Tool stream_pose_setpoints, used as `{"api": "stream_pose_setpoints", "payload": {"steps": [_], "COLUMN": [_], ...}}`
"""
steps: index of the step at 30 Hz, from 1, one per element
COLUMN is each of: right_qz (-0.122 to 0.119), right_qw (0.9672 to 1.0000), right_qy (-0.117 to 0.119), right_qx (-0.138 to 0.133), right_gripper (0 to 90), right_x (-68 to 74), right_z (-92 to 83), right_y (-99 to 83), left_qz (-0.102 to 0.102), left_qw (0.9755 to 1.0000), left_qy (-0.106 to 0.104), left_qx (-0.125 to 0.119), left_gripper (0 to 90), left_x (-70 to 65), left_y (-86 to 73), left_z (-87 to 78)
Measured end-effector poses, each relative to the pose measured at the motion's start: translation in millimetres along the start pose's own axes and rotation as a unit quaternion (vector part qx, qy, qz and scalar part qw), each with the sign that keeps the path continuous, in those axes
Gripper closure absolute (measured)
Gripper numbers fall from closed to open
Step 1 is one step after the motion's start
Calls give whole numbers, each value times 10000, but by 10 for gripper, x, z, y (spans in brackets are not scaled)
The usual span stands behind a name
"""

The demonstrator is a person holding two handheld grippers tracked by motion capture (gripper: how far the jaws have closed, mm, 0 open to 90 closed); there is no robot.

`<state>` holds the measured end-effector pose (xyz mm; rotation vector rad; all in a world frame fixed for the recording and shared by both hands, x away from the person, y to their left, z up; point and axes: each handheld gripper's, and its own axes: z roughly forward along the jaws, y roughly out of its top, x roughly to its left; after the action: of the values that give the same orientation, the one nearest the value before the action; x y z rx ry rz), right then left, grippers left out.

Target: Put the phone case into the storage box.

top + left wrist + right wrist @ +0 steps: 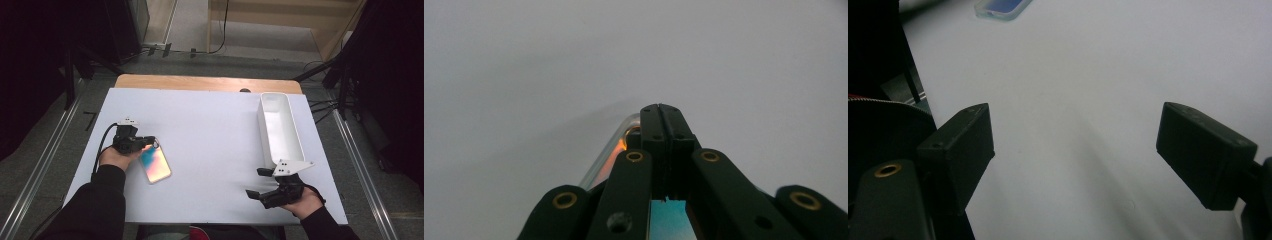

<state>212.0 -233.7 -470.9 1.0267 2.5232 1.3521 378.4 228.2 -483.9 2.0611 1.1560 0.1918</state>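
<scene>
White bin far r. of phone

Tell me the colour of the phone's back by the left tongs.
The phone has an iridescent back, shading from orange-pink to teal and blue; the high view shows it best.

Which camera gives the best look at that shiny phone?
The high view: the whole phone lies flat on the white table. The left gripper view catches its edge behind the shut jaws; the right gripper view shows it far off, cropped.

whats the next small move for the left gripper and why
Probably lift the phone slightly to test the grip. The left gripper has its jaws shut at the phone's upper end, the phone lies flat on the table, and the white bin stands across it.
</scene>
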Motion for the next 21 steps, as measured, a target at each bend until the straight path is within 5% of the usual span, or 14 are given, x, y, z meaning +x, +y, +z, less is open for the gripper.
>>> {"api": "stream_pose_setpoints", "payload": {"steps": [21], "right_qz": [-2], "right_qw": [10000], "right_qy": [20], "right_qx": [5], "right_gripper": [140], "right_x": [5], "right_z": [-1], "right_y": [-1], "left_qz": [59], "left_qw": [10000], "left_qy": [-11], "left_qx": [53], "left_gripper": [888], "left_x": [10], "left_y": [9], "left_z": [149]}}
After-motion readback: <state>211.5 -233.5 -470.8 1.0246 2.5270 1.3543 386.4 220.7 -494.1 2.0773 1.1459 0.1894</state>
